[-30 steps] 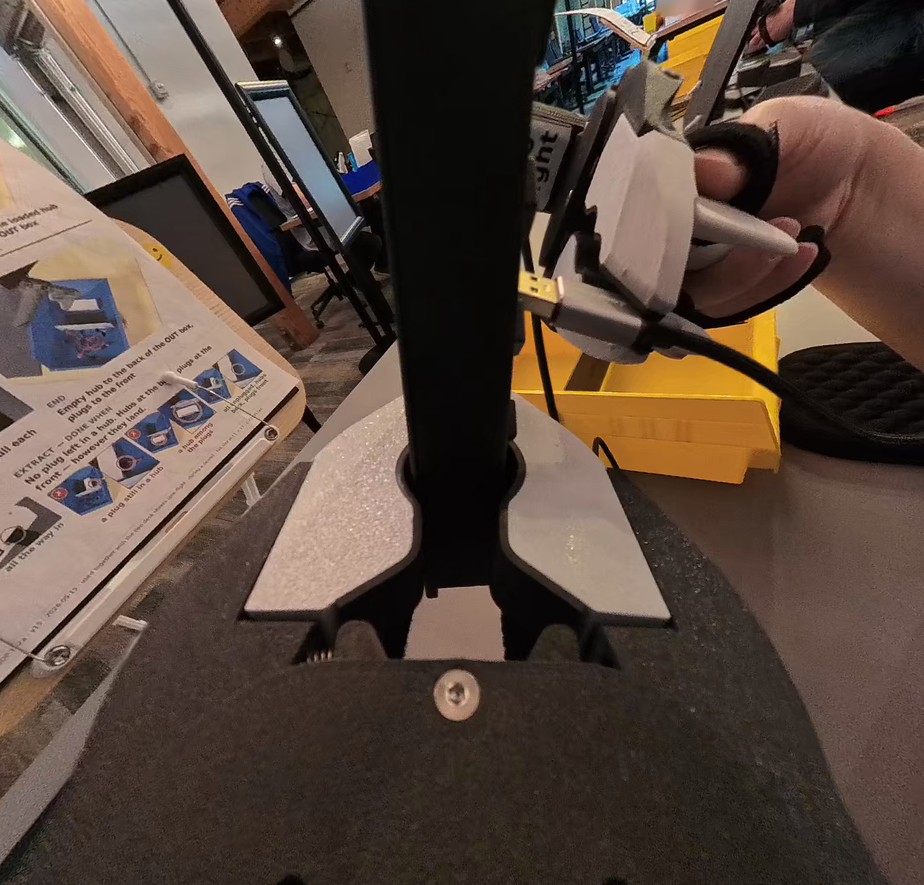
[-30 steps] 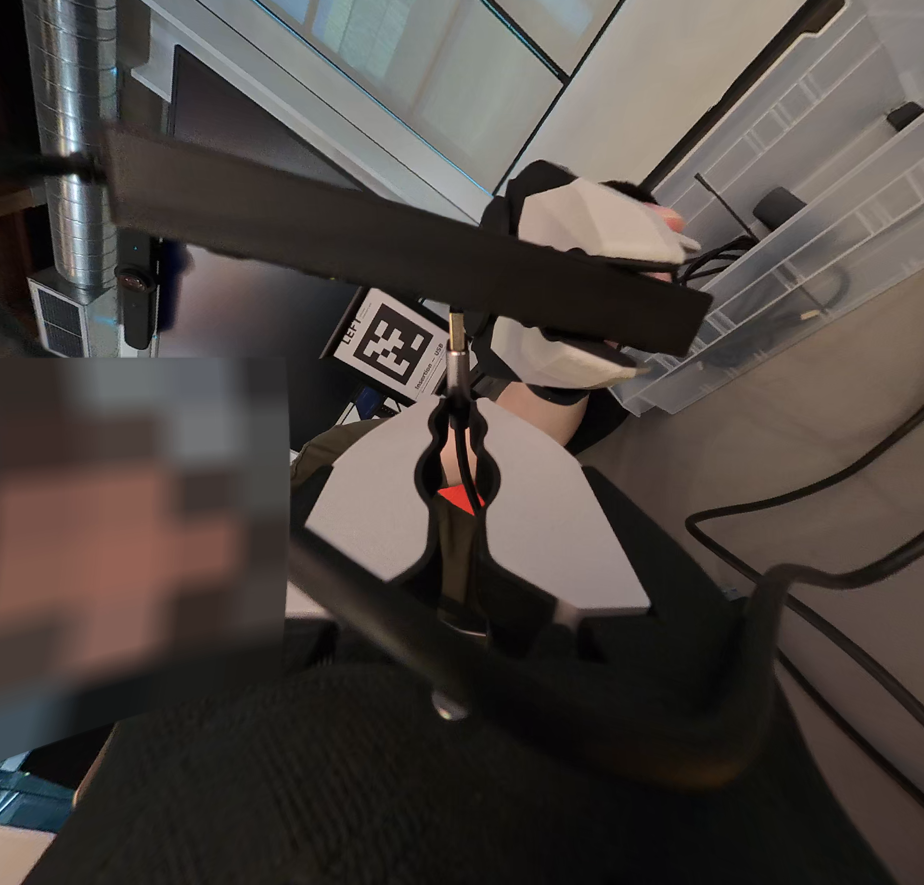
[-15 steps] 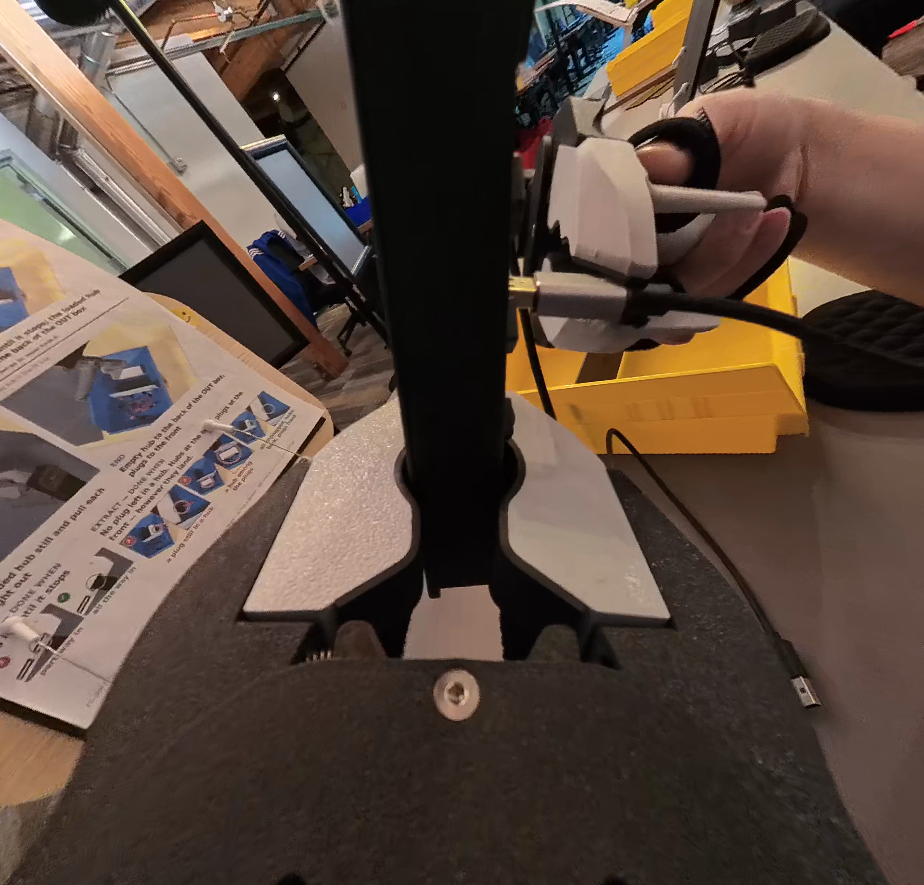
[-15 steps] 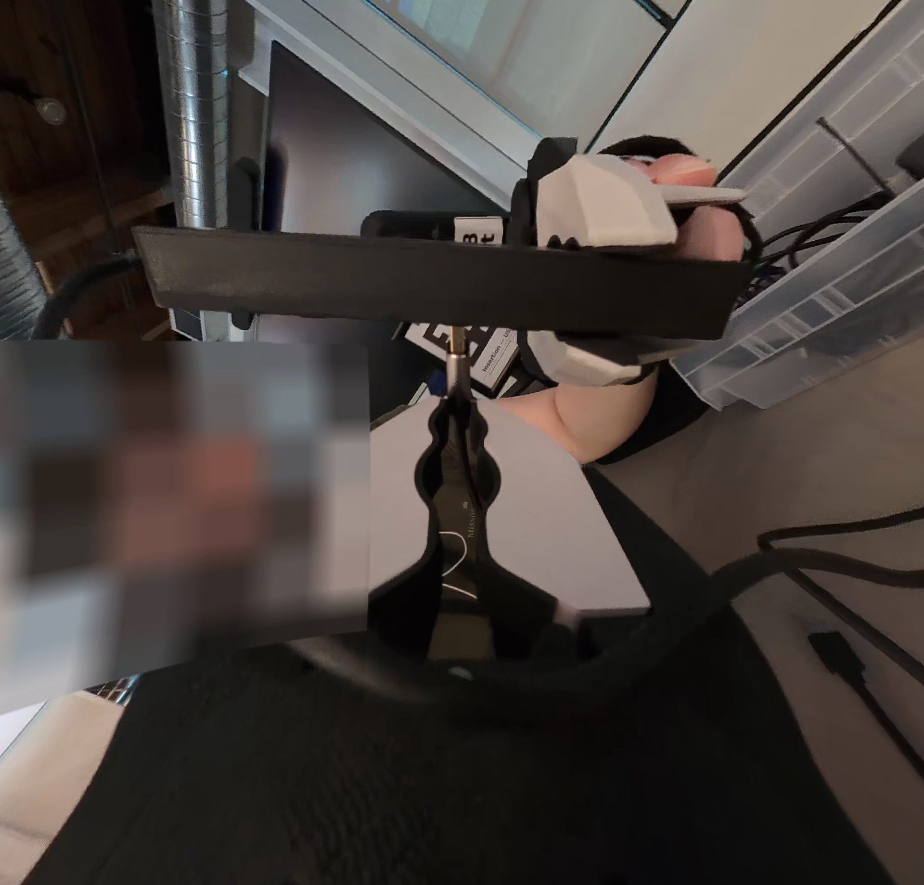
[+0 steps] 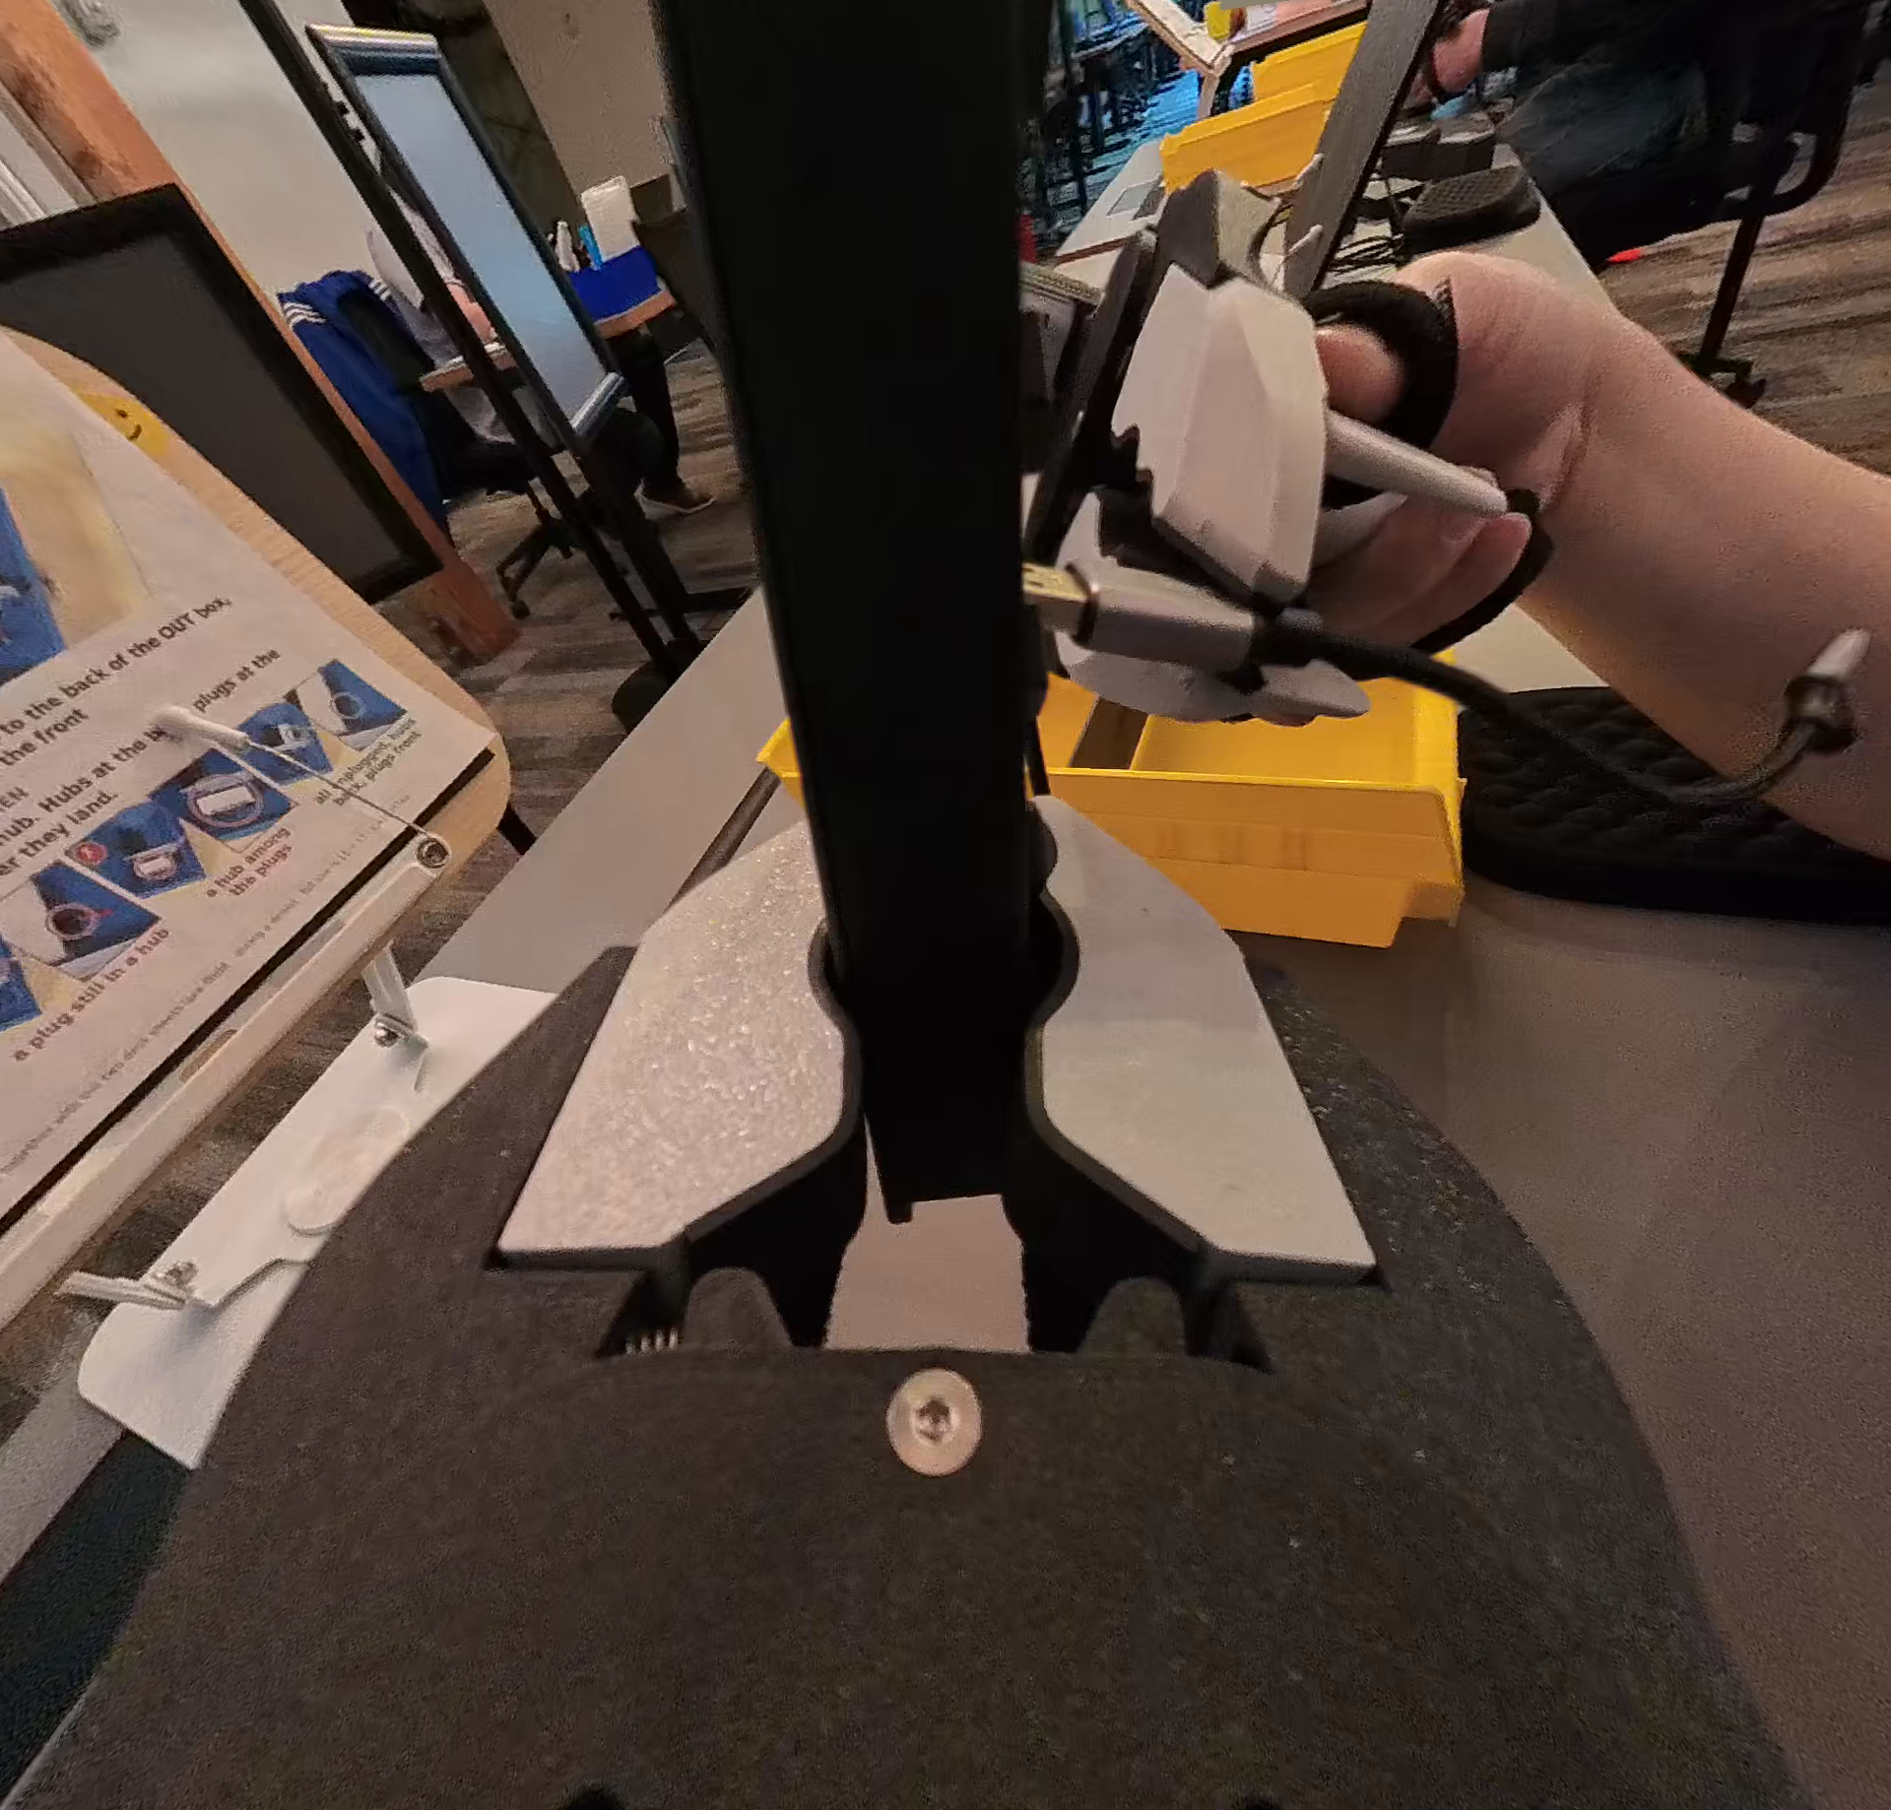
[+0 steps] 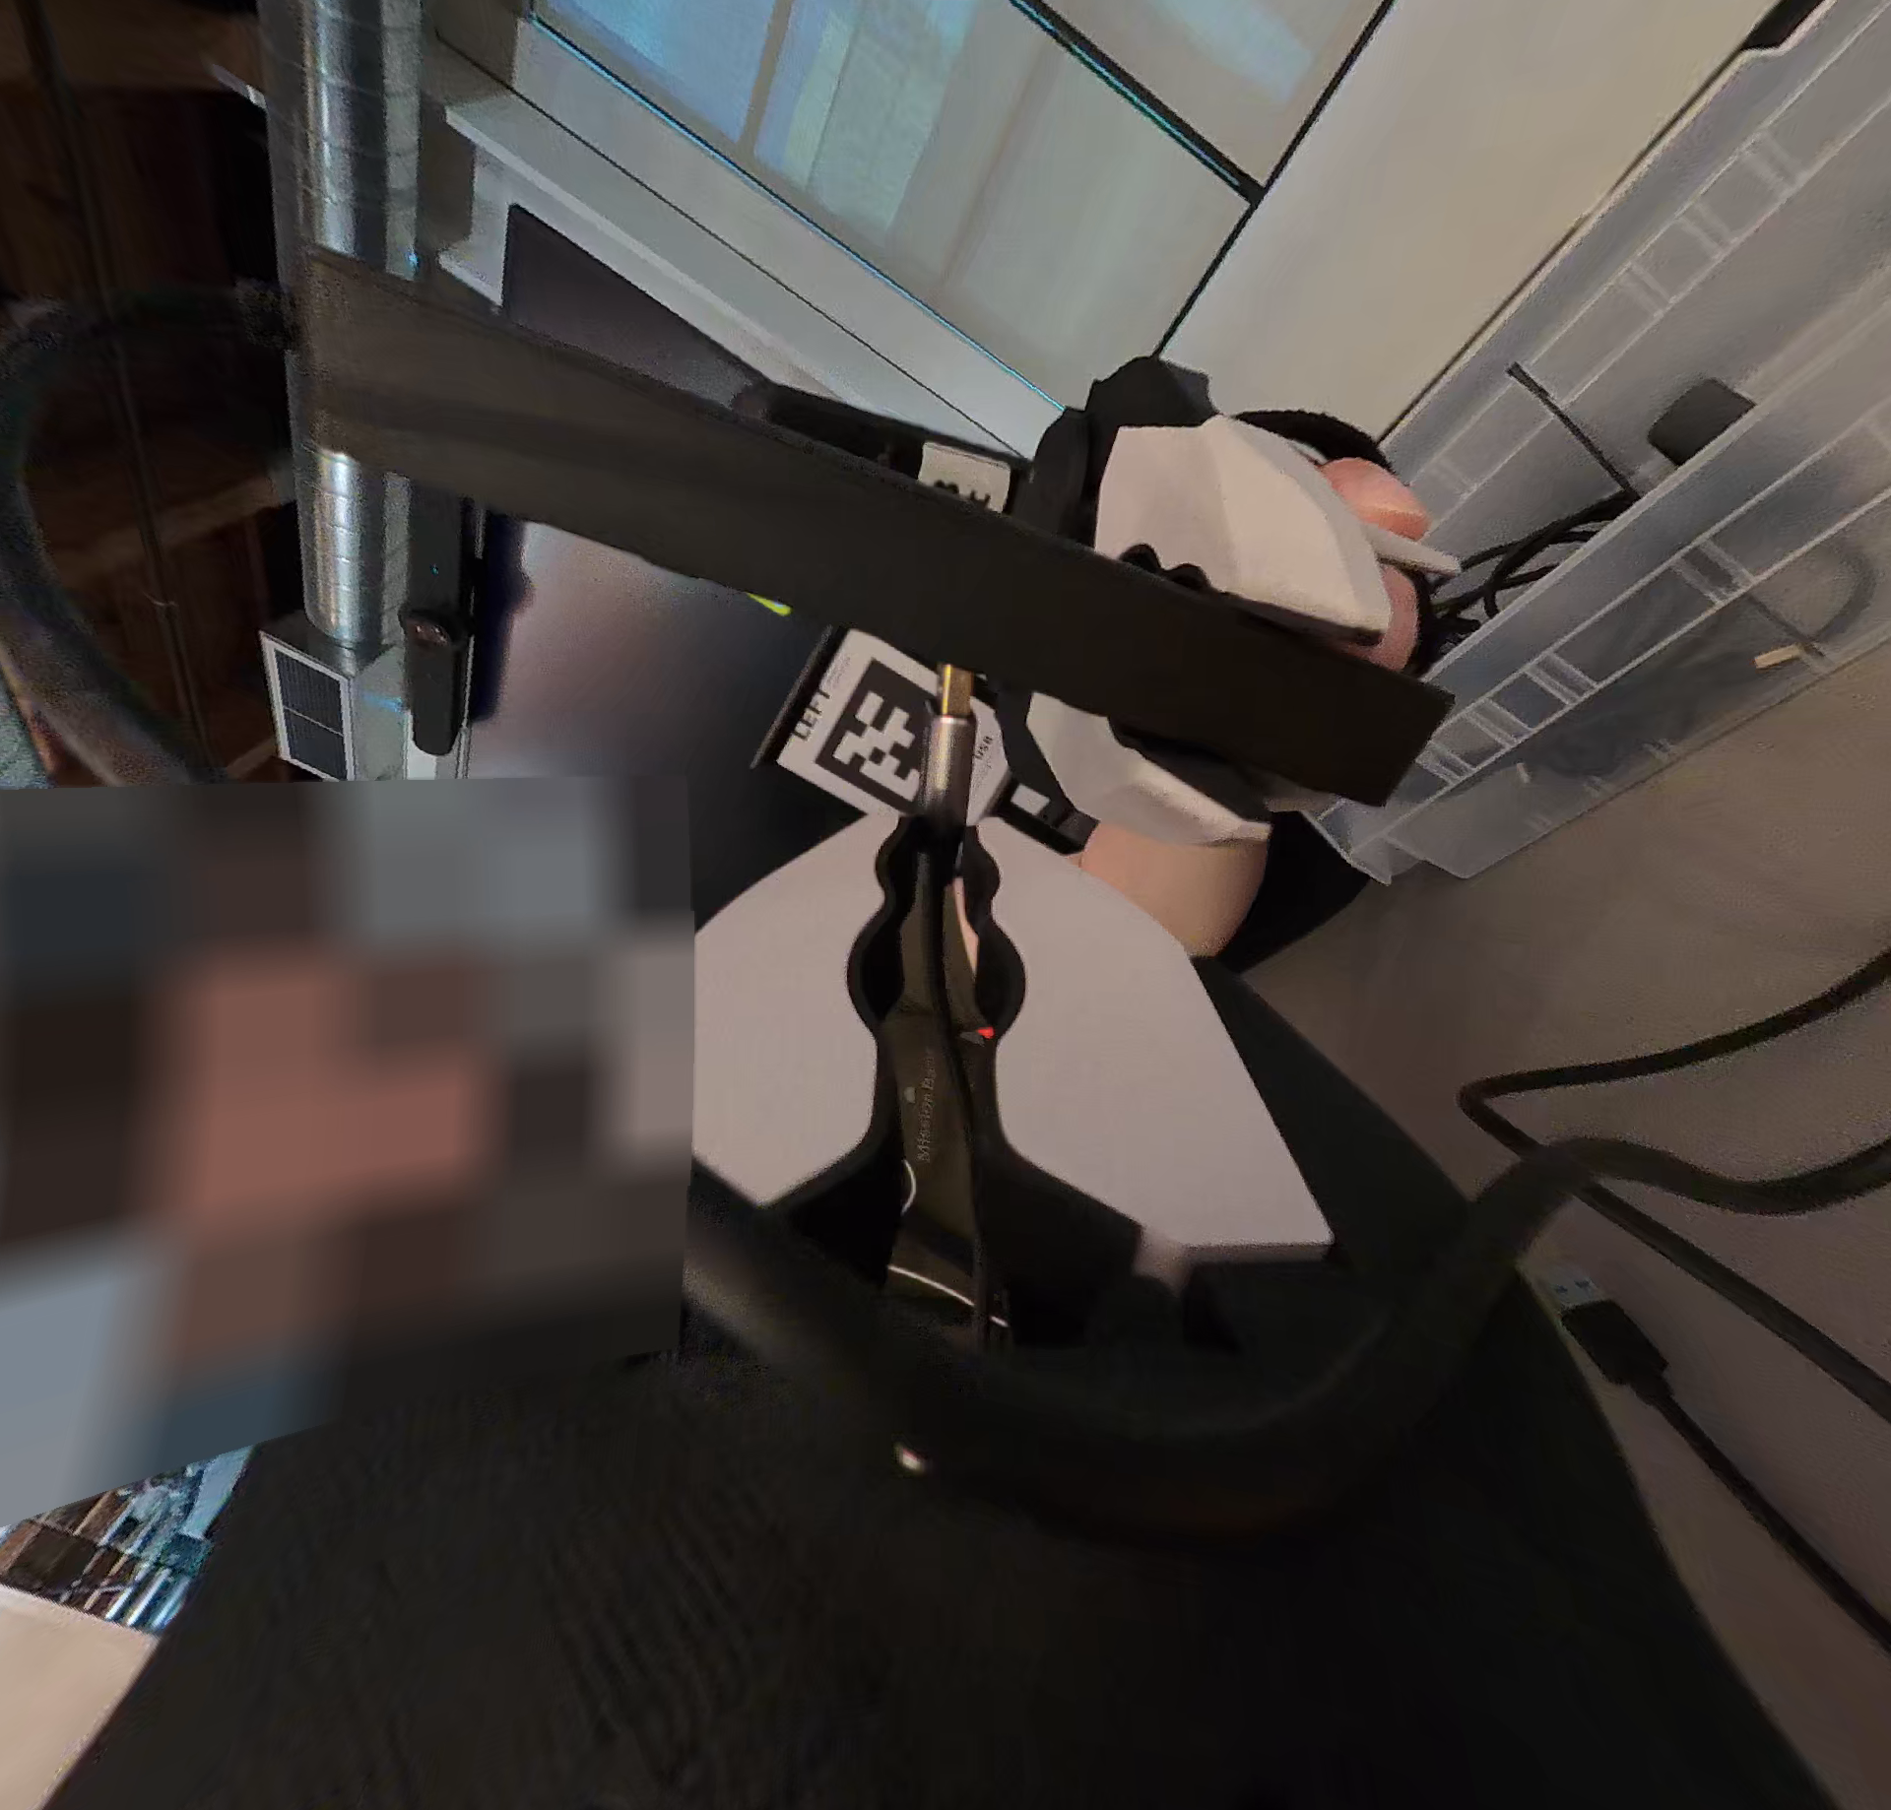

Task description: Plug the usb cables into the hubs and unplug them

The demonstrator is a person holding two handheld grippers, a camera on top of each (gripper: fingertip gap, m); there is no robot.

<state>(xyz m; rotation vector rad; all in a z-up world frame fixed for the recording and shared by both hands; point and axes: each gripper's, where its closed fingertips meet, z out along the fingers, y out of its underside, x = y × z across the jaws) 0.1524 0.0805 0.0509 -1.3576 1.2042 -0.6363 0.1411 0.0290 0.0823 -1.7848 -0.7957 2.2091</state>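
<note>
In the left wrist view my left gripper (image 5: 926,942) is shut on a long black USB hub (image 5: 870,431) and holds it upright. To its right, my right gripper (image 5: 1207,574) is shut on a silver USB plug (image 5: 1146,620) with a black cable (image 5: 1535,728). The plug's metal tip meets the hub's right side; how deep it sits cannot be told. In the right wrist view my right gripper (image 6: 936,850) holds the plug (image 6: 947,738) against the underside of the hub (image 6: 819,543). The left gripper's white fingers (image 6: 1228,513) clamp the hub there.
A yellow bin (image 5: 1279,809) and a black pad (image 5: 1658,820) stand on the grey table behind the hub. An instruction board (image 5: 205,789) leans at the left. A clear plastic organiser (image 6: 1637,431), loose black cables (image 6: 1688,1147) and a loose black plug (image 6: 1612,1341) lie near the right gripper. The tips of one gripper are about 6 cm away from the tips of the other.
Both hands have shifted and tilted a little, hub and plug together. The plug's tip stays at the hub's side. Both grippers keep their hold.
</note>
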